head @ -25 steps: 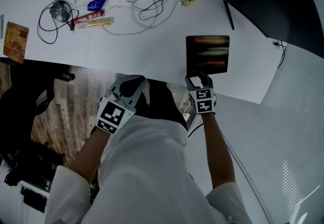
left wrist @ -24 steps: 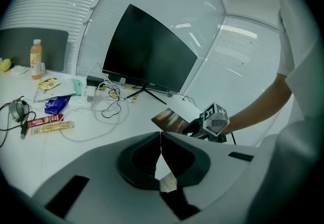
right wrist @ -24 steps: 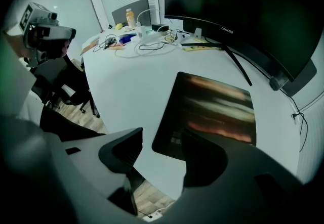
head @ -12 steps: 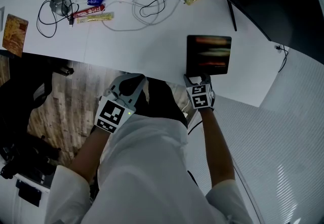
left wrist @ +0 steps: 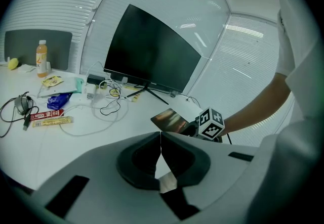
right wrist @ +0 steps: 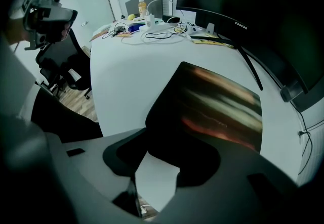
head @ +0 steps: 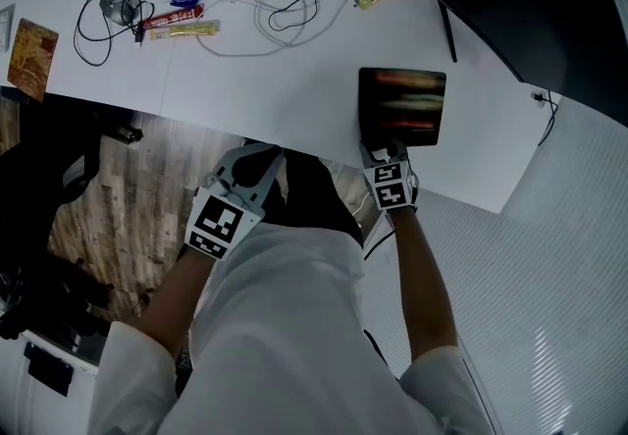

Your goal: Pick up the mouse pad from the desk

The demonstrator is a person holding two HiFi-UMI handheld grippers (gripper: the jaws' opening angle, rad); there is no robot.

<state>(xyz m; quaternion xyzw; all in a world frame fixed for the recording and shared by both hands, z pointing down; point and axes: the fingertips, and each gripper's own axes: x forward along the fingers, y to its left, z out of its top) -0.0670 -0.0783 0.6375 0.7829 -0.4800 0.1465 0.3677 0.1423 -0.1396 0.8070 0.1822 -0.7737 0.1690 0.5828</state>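
White shirt (head: 285, 325): closest of all, at the bottom of the head view.
Left tool (left wrist: 161, 136): held over the wood floor (head: 128, 217), just in front of the table. Its two jaws are pressed together with nothing in them.
Right tool (right wrist: 158, 162): at the near edge of the mouse pad. Its jaws are a little apart, and the pad's near edge sits between their tips.
Mouse pad (head: 402, 107): dark with orange streaks, lying flat by the front edge of the table, on the person's right.
Table (head: 294, 89): white.
Cables (head: 294, 16): loose on the far side, well apart from the pad.
Snack bars (head: 177, 28): far left.
Monitor (left wrist: 152, 51): black, at the back.
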